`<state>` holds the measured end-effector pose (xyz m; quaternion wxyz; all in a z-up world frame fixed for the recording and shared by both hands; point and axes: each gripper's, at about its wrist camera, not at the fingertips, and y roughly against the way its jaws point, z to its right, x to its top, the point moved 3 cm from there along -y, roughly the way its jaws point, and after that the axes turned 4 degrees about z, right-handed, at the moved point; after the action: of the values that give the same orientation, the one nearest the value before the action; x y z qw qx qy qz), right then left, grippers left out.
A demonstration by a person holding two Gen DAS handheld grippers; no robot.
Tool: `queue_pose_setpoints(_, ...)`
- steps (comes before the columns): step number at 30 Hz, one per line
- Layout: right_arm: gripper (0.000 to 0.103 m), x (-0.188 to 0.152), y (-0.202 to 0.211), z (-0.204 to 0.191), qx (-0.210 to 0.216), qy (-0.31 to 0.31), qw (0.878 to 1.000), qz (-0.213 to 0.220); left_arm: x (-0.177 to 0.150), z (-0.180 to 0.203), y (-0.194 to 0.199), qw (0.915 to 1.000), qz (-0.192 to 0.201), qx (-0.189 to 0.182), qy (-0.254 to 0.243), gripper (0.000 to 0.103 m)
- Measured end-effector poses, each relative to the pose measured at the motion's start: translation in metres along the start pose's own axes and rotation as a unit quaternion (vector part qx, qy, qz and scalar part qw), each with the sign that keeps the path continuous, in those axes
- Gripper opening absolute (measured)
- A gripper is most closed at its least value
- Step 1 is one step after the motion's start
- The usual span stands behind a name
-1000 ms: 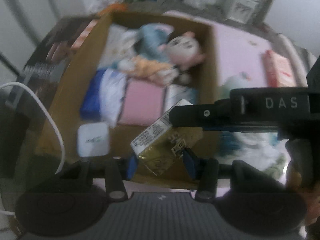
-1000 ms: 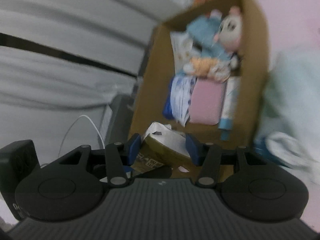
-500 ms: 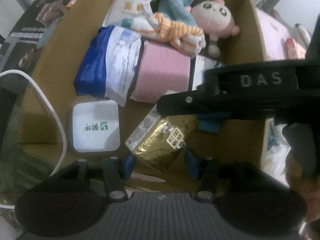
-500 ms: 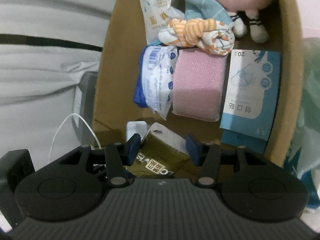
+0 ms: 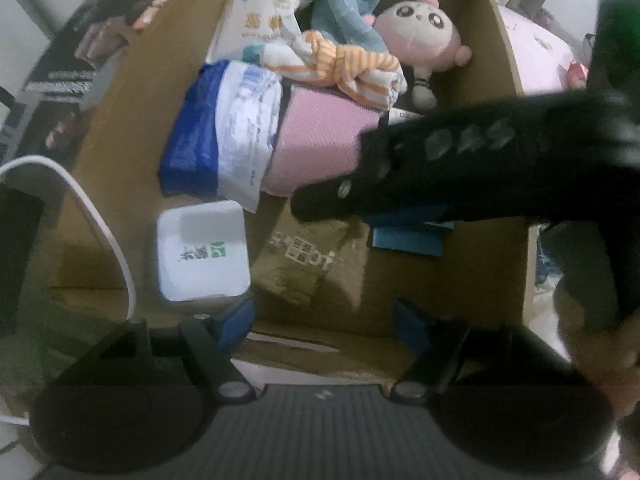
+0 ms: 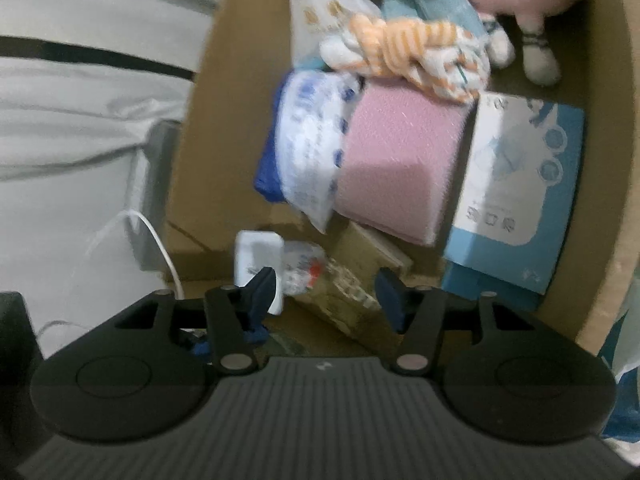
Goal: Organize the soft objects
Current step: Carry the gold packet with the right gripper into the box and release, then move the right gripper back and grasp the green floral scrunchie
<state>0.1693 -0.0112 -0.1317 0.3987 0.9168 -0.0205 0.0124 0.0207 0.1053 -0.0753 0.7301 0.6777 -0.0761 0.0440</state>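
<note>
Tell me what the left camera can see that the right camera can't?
Only the left wrist view shows the pink plush doll's face and the right gripper's black body crossing the box. Only the right wrist view shows the whole light-blue mask box. Both show the cardboard box, the pink sponge block, the gold packet lying on the box floor, and the small white pack.

A home, likely a bedroom: a cardboard box point(image 5: 120, 128) holds a plush doll point(image 5: 420, 36), tissue packs point(image 5: 224, 148), a mask box point(image 6: 520, 184) and knotted cloth point(image 5: 344, 64), beside pink bedding point(image 5: 536, 56) and grey sheets point(image 6: 80, 120)
</note>
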Motion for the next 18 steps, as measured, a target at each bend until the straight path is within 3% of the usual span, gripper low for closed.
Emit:
queue_pose_setpoints(6,0.059,0.001,0.05,-0.001,0.092,-0.011,0.993,0.068,-0.007,0.018,0.034,0.998,0.06,0.016,-0.011,0.077)
queue_pose_setpoints(11,0.068,-0.018,0.13,0.023,0.157,-0.044,0.975,0.153,-0.018,0.062,0.067,0.992,0.118,-0.013,-0.044,0.077)
queue_pose_setpoints(14,0.07,-0.042,0.187,0.059,0.155,-0.071,0.963,0.208,-0.029,0.102,0.079,0.986,0.143,-0.045,-0.073,0.077)
queue_pose_setpoints(18,0.072,-0.08,0.258,0.129,0.094,-0.124,0.949,0.272,-0.045,0.171,0.074,0.978,0.145,-0.081,-0.127,0.076)
